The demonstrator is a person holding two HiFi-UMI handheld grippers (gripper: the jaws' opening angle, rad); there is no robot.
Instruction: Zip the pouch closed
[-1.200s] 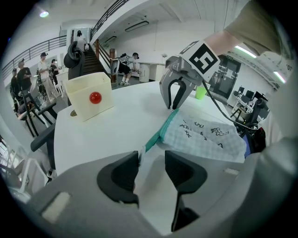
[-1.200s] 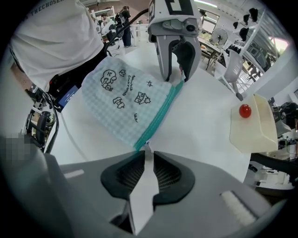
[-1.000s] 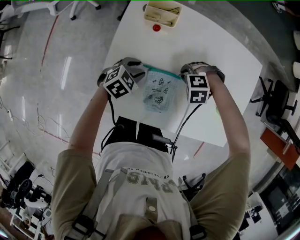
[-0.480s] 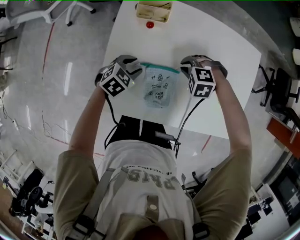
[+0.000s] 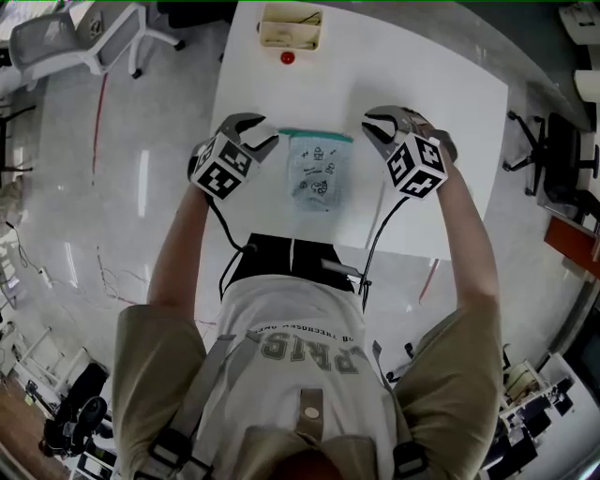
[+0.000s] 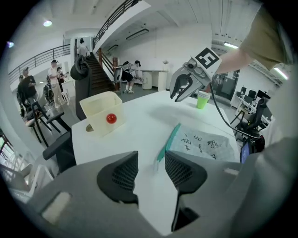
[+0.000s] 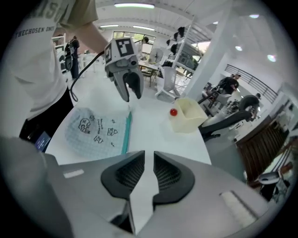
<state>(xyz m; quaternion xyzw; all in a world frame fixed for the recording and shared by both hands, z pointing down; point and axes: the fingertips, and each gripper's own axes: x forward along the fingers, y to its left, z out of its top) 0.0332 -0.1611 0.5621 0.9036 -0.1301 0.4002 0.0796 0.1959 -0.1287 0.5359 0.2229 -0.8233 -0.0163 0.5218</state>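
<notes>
The pouch (image 5: pixel 319 175) is translucent with black doodles and lies flat on the white table (image 5: pixel 441 197). Its teal zipper strip (image 5: pixel 319 135) runs along the far edge. My left gripper (image 5: pixel 267 134) hovers just left of the zipper's end, open, with nothing between its pads. Off the zipper's right end my right gripper (image 5: pixel 370 129) hangs with its jaws narrowly apart and empty. In the left gripper view the pouch (image 6: pixel 207 144) and zipper (image 6: pixel 170 138) lie beyond my left gripper (image 6: pixel 151 167). From the right gripper view, my right gripper (image 7: pixel 149 163) is above the table, short of the pouch (image 7: pixel 91 132).
A cream bin (image 5: pixel 289 25) stands at the table's far edge with a red ball (image 5: pixel 287 57) in front of it. A green cup (image 6: pixel 202 99) stands on the table's far side in the left gripper view. Office chairs (image 5: pixel 84 33) stand on the floor at the left.
Both grippers have risen from the pouch's upper corners and drawn a little apart from it. The right gripper has rolled. The pouch stays flat on the table.
</notes>
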